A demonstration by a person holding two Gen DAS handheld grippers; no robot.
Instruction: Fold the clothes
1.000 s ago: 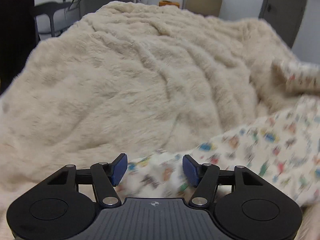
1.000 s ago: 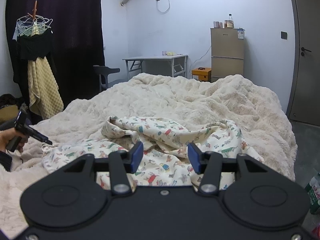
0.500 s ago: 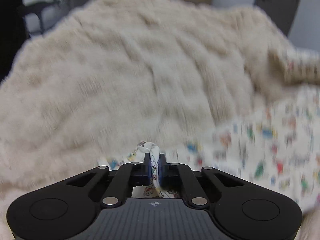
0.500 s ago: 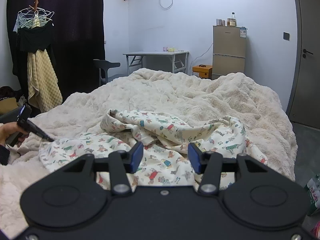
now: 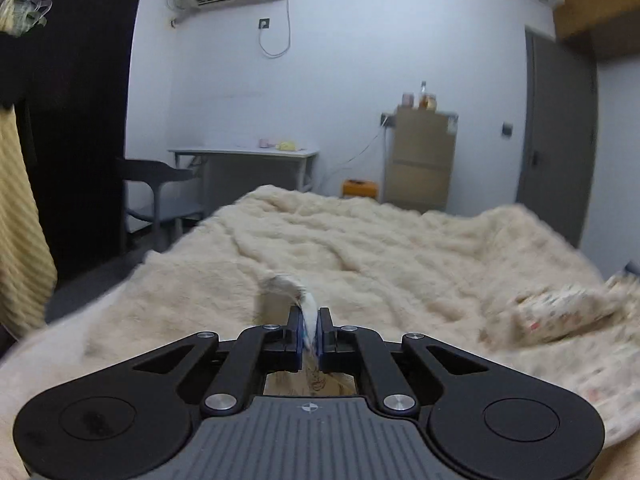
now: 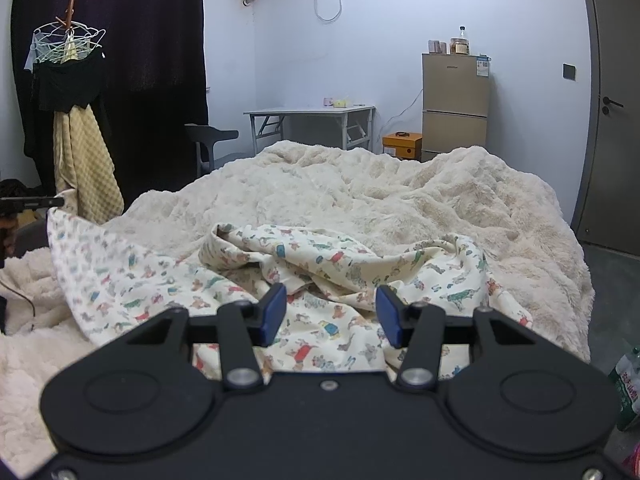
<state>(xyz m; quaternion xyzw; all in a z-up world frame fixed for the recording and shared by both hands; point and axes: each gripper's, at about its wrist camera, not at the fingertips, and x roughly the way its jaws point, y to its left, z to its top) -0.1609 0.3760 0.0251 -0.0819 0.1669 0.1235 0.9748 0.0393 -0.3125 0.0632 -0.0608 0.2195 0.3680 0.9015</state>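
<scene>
One printed garment [image 6: 320,268] rumpled on blanket [image 6: 360,184]; left gripper [image 5: 309,330] clamps lifted corner, right gripper [image 6: 331,307] hovers, jaws apart, empty.

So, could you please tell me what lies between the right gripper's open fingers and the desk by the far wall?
In the right wrist view: the printed garment, then the cream blanket.
</scene>
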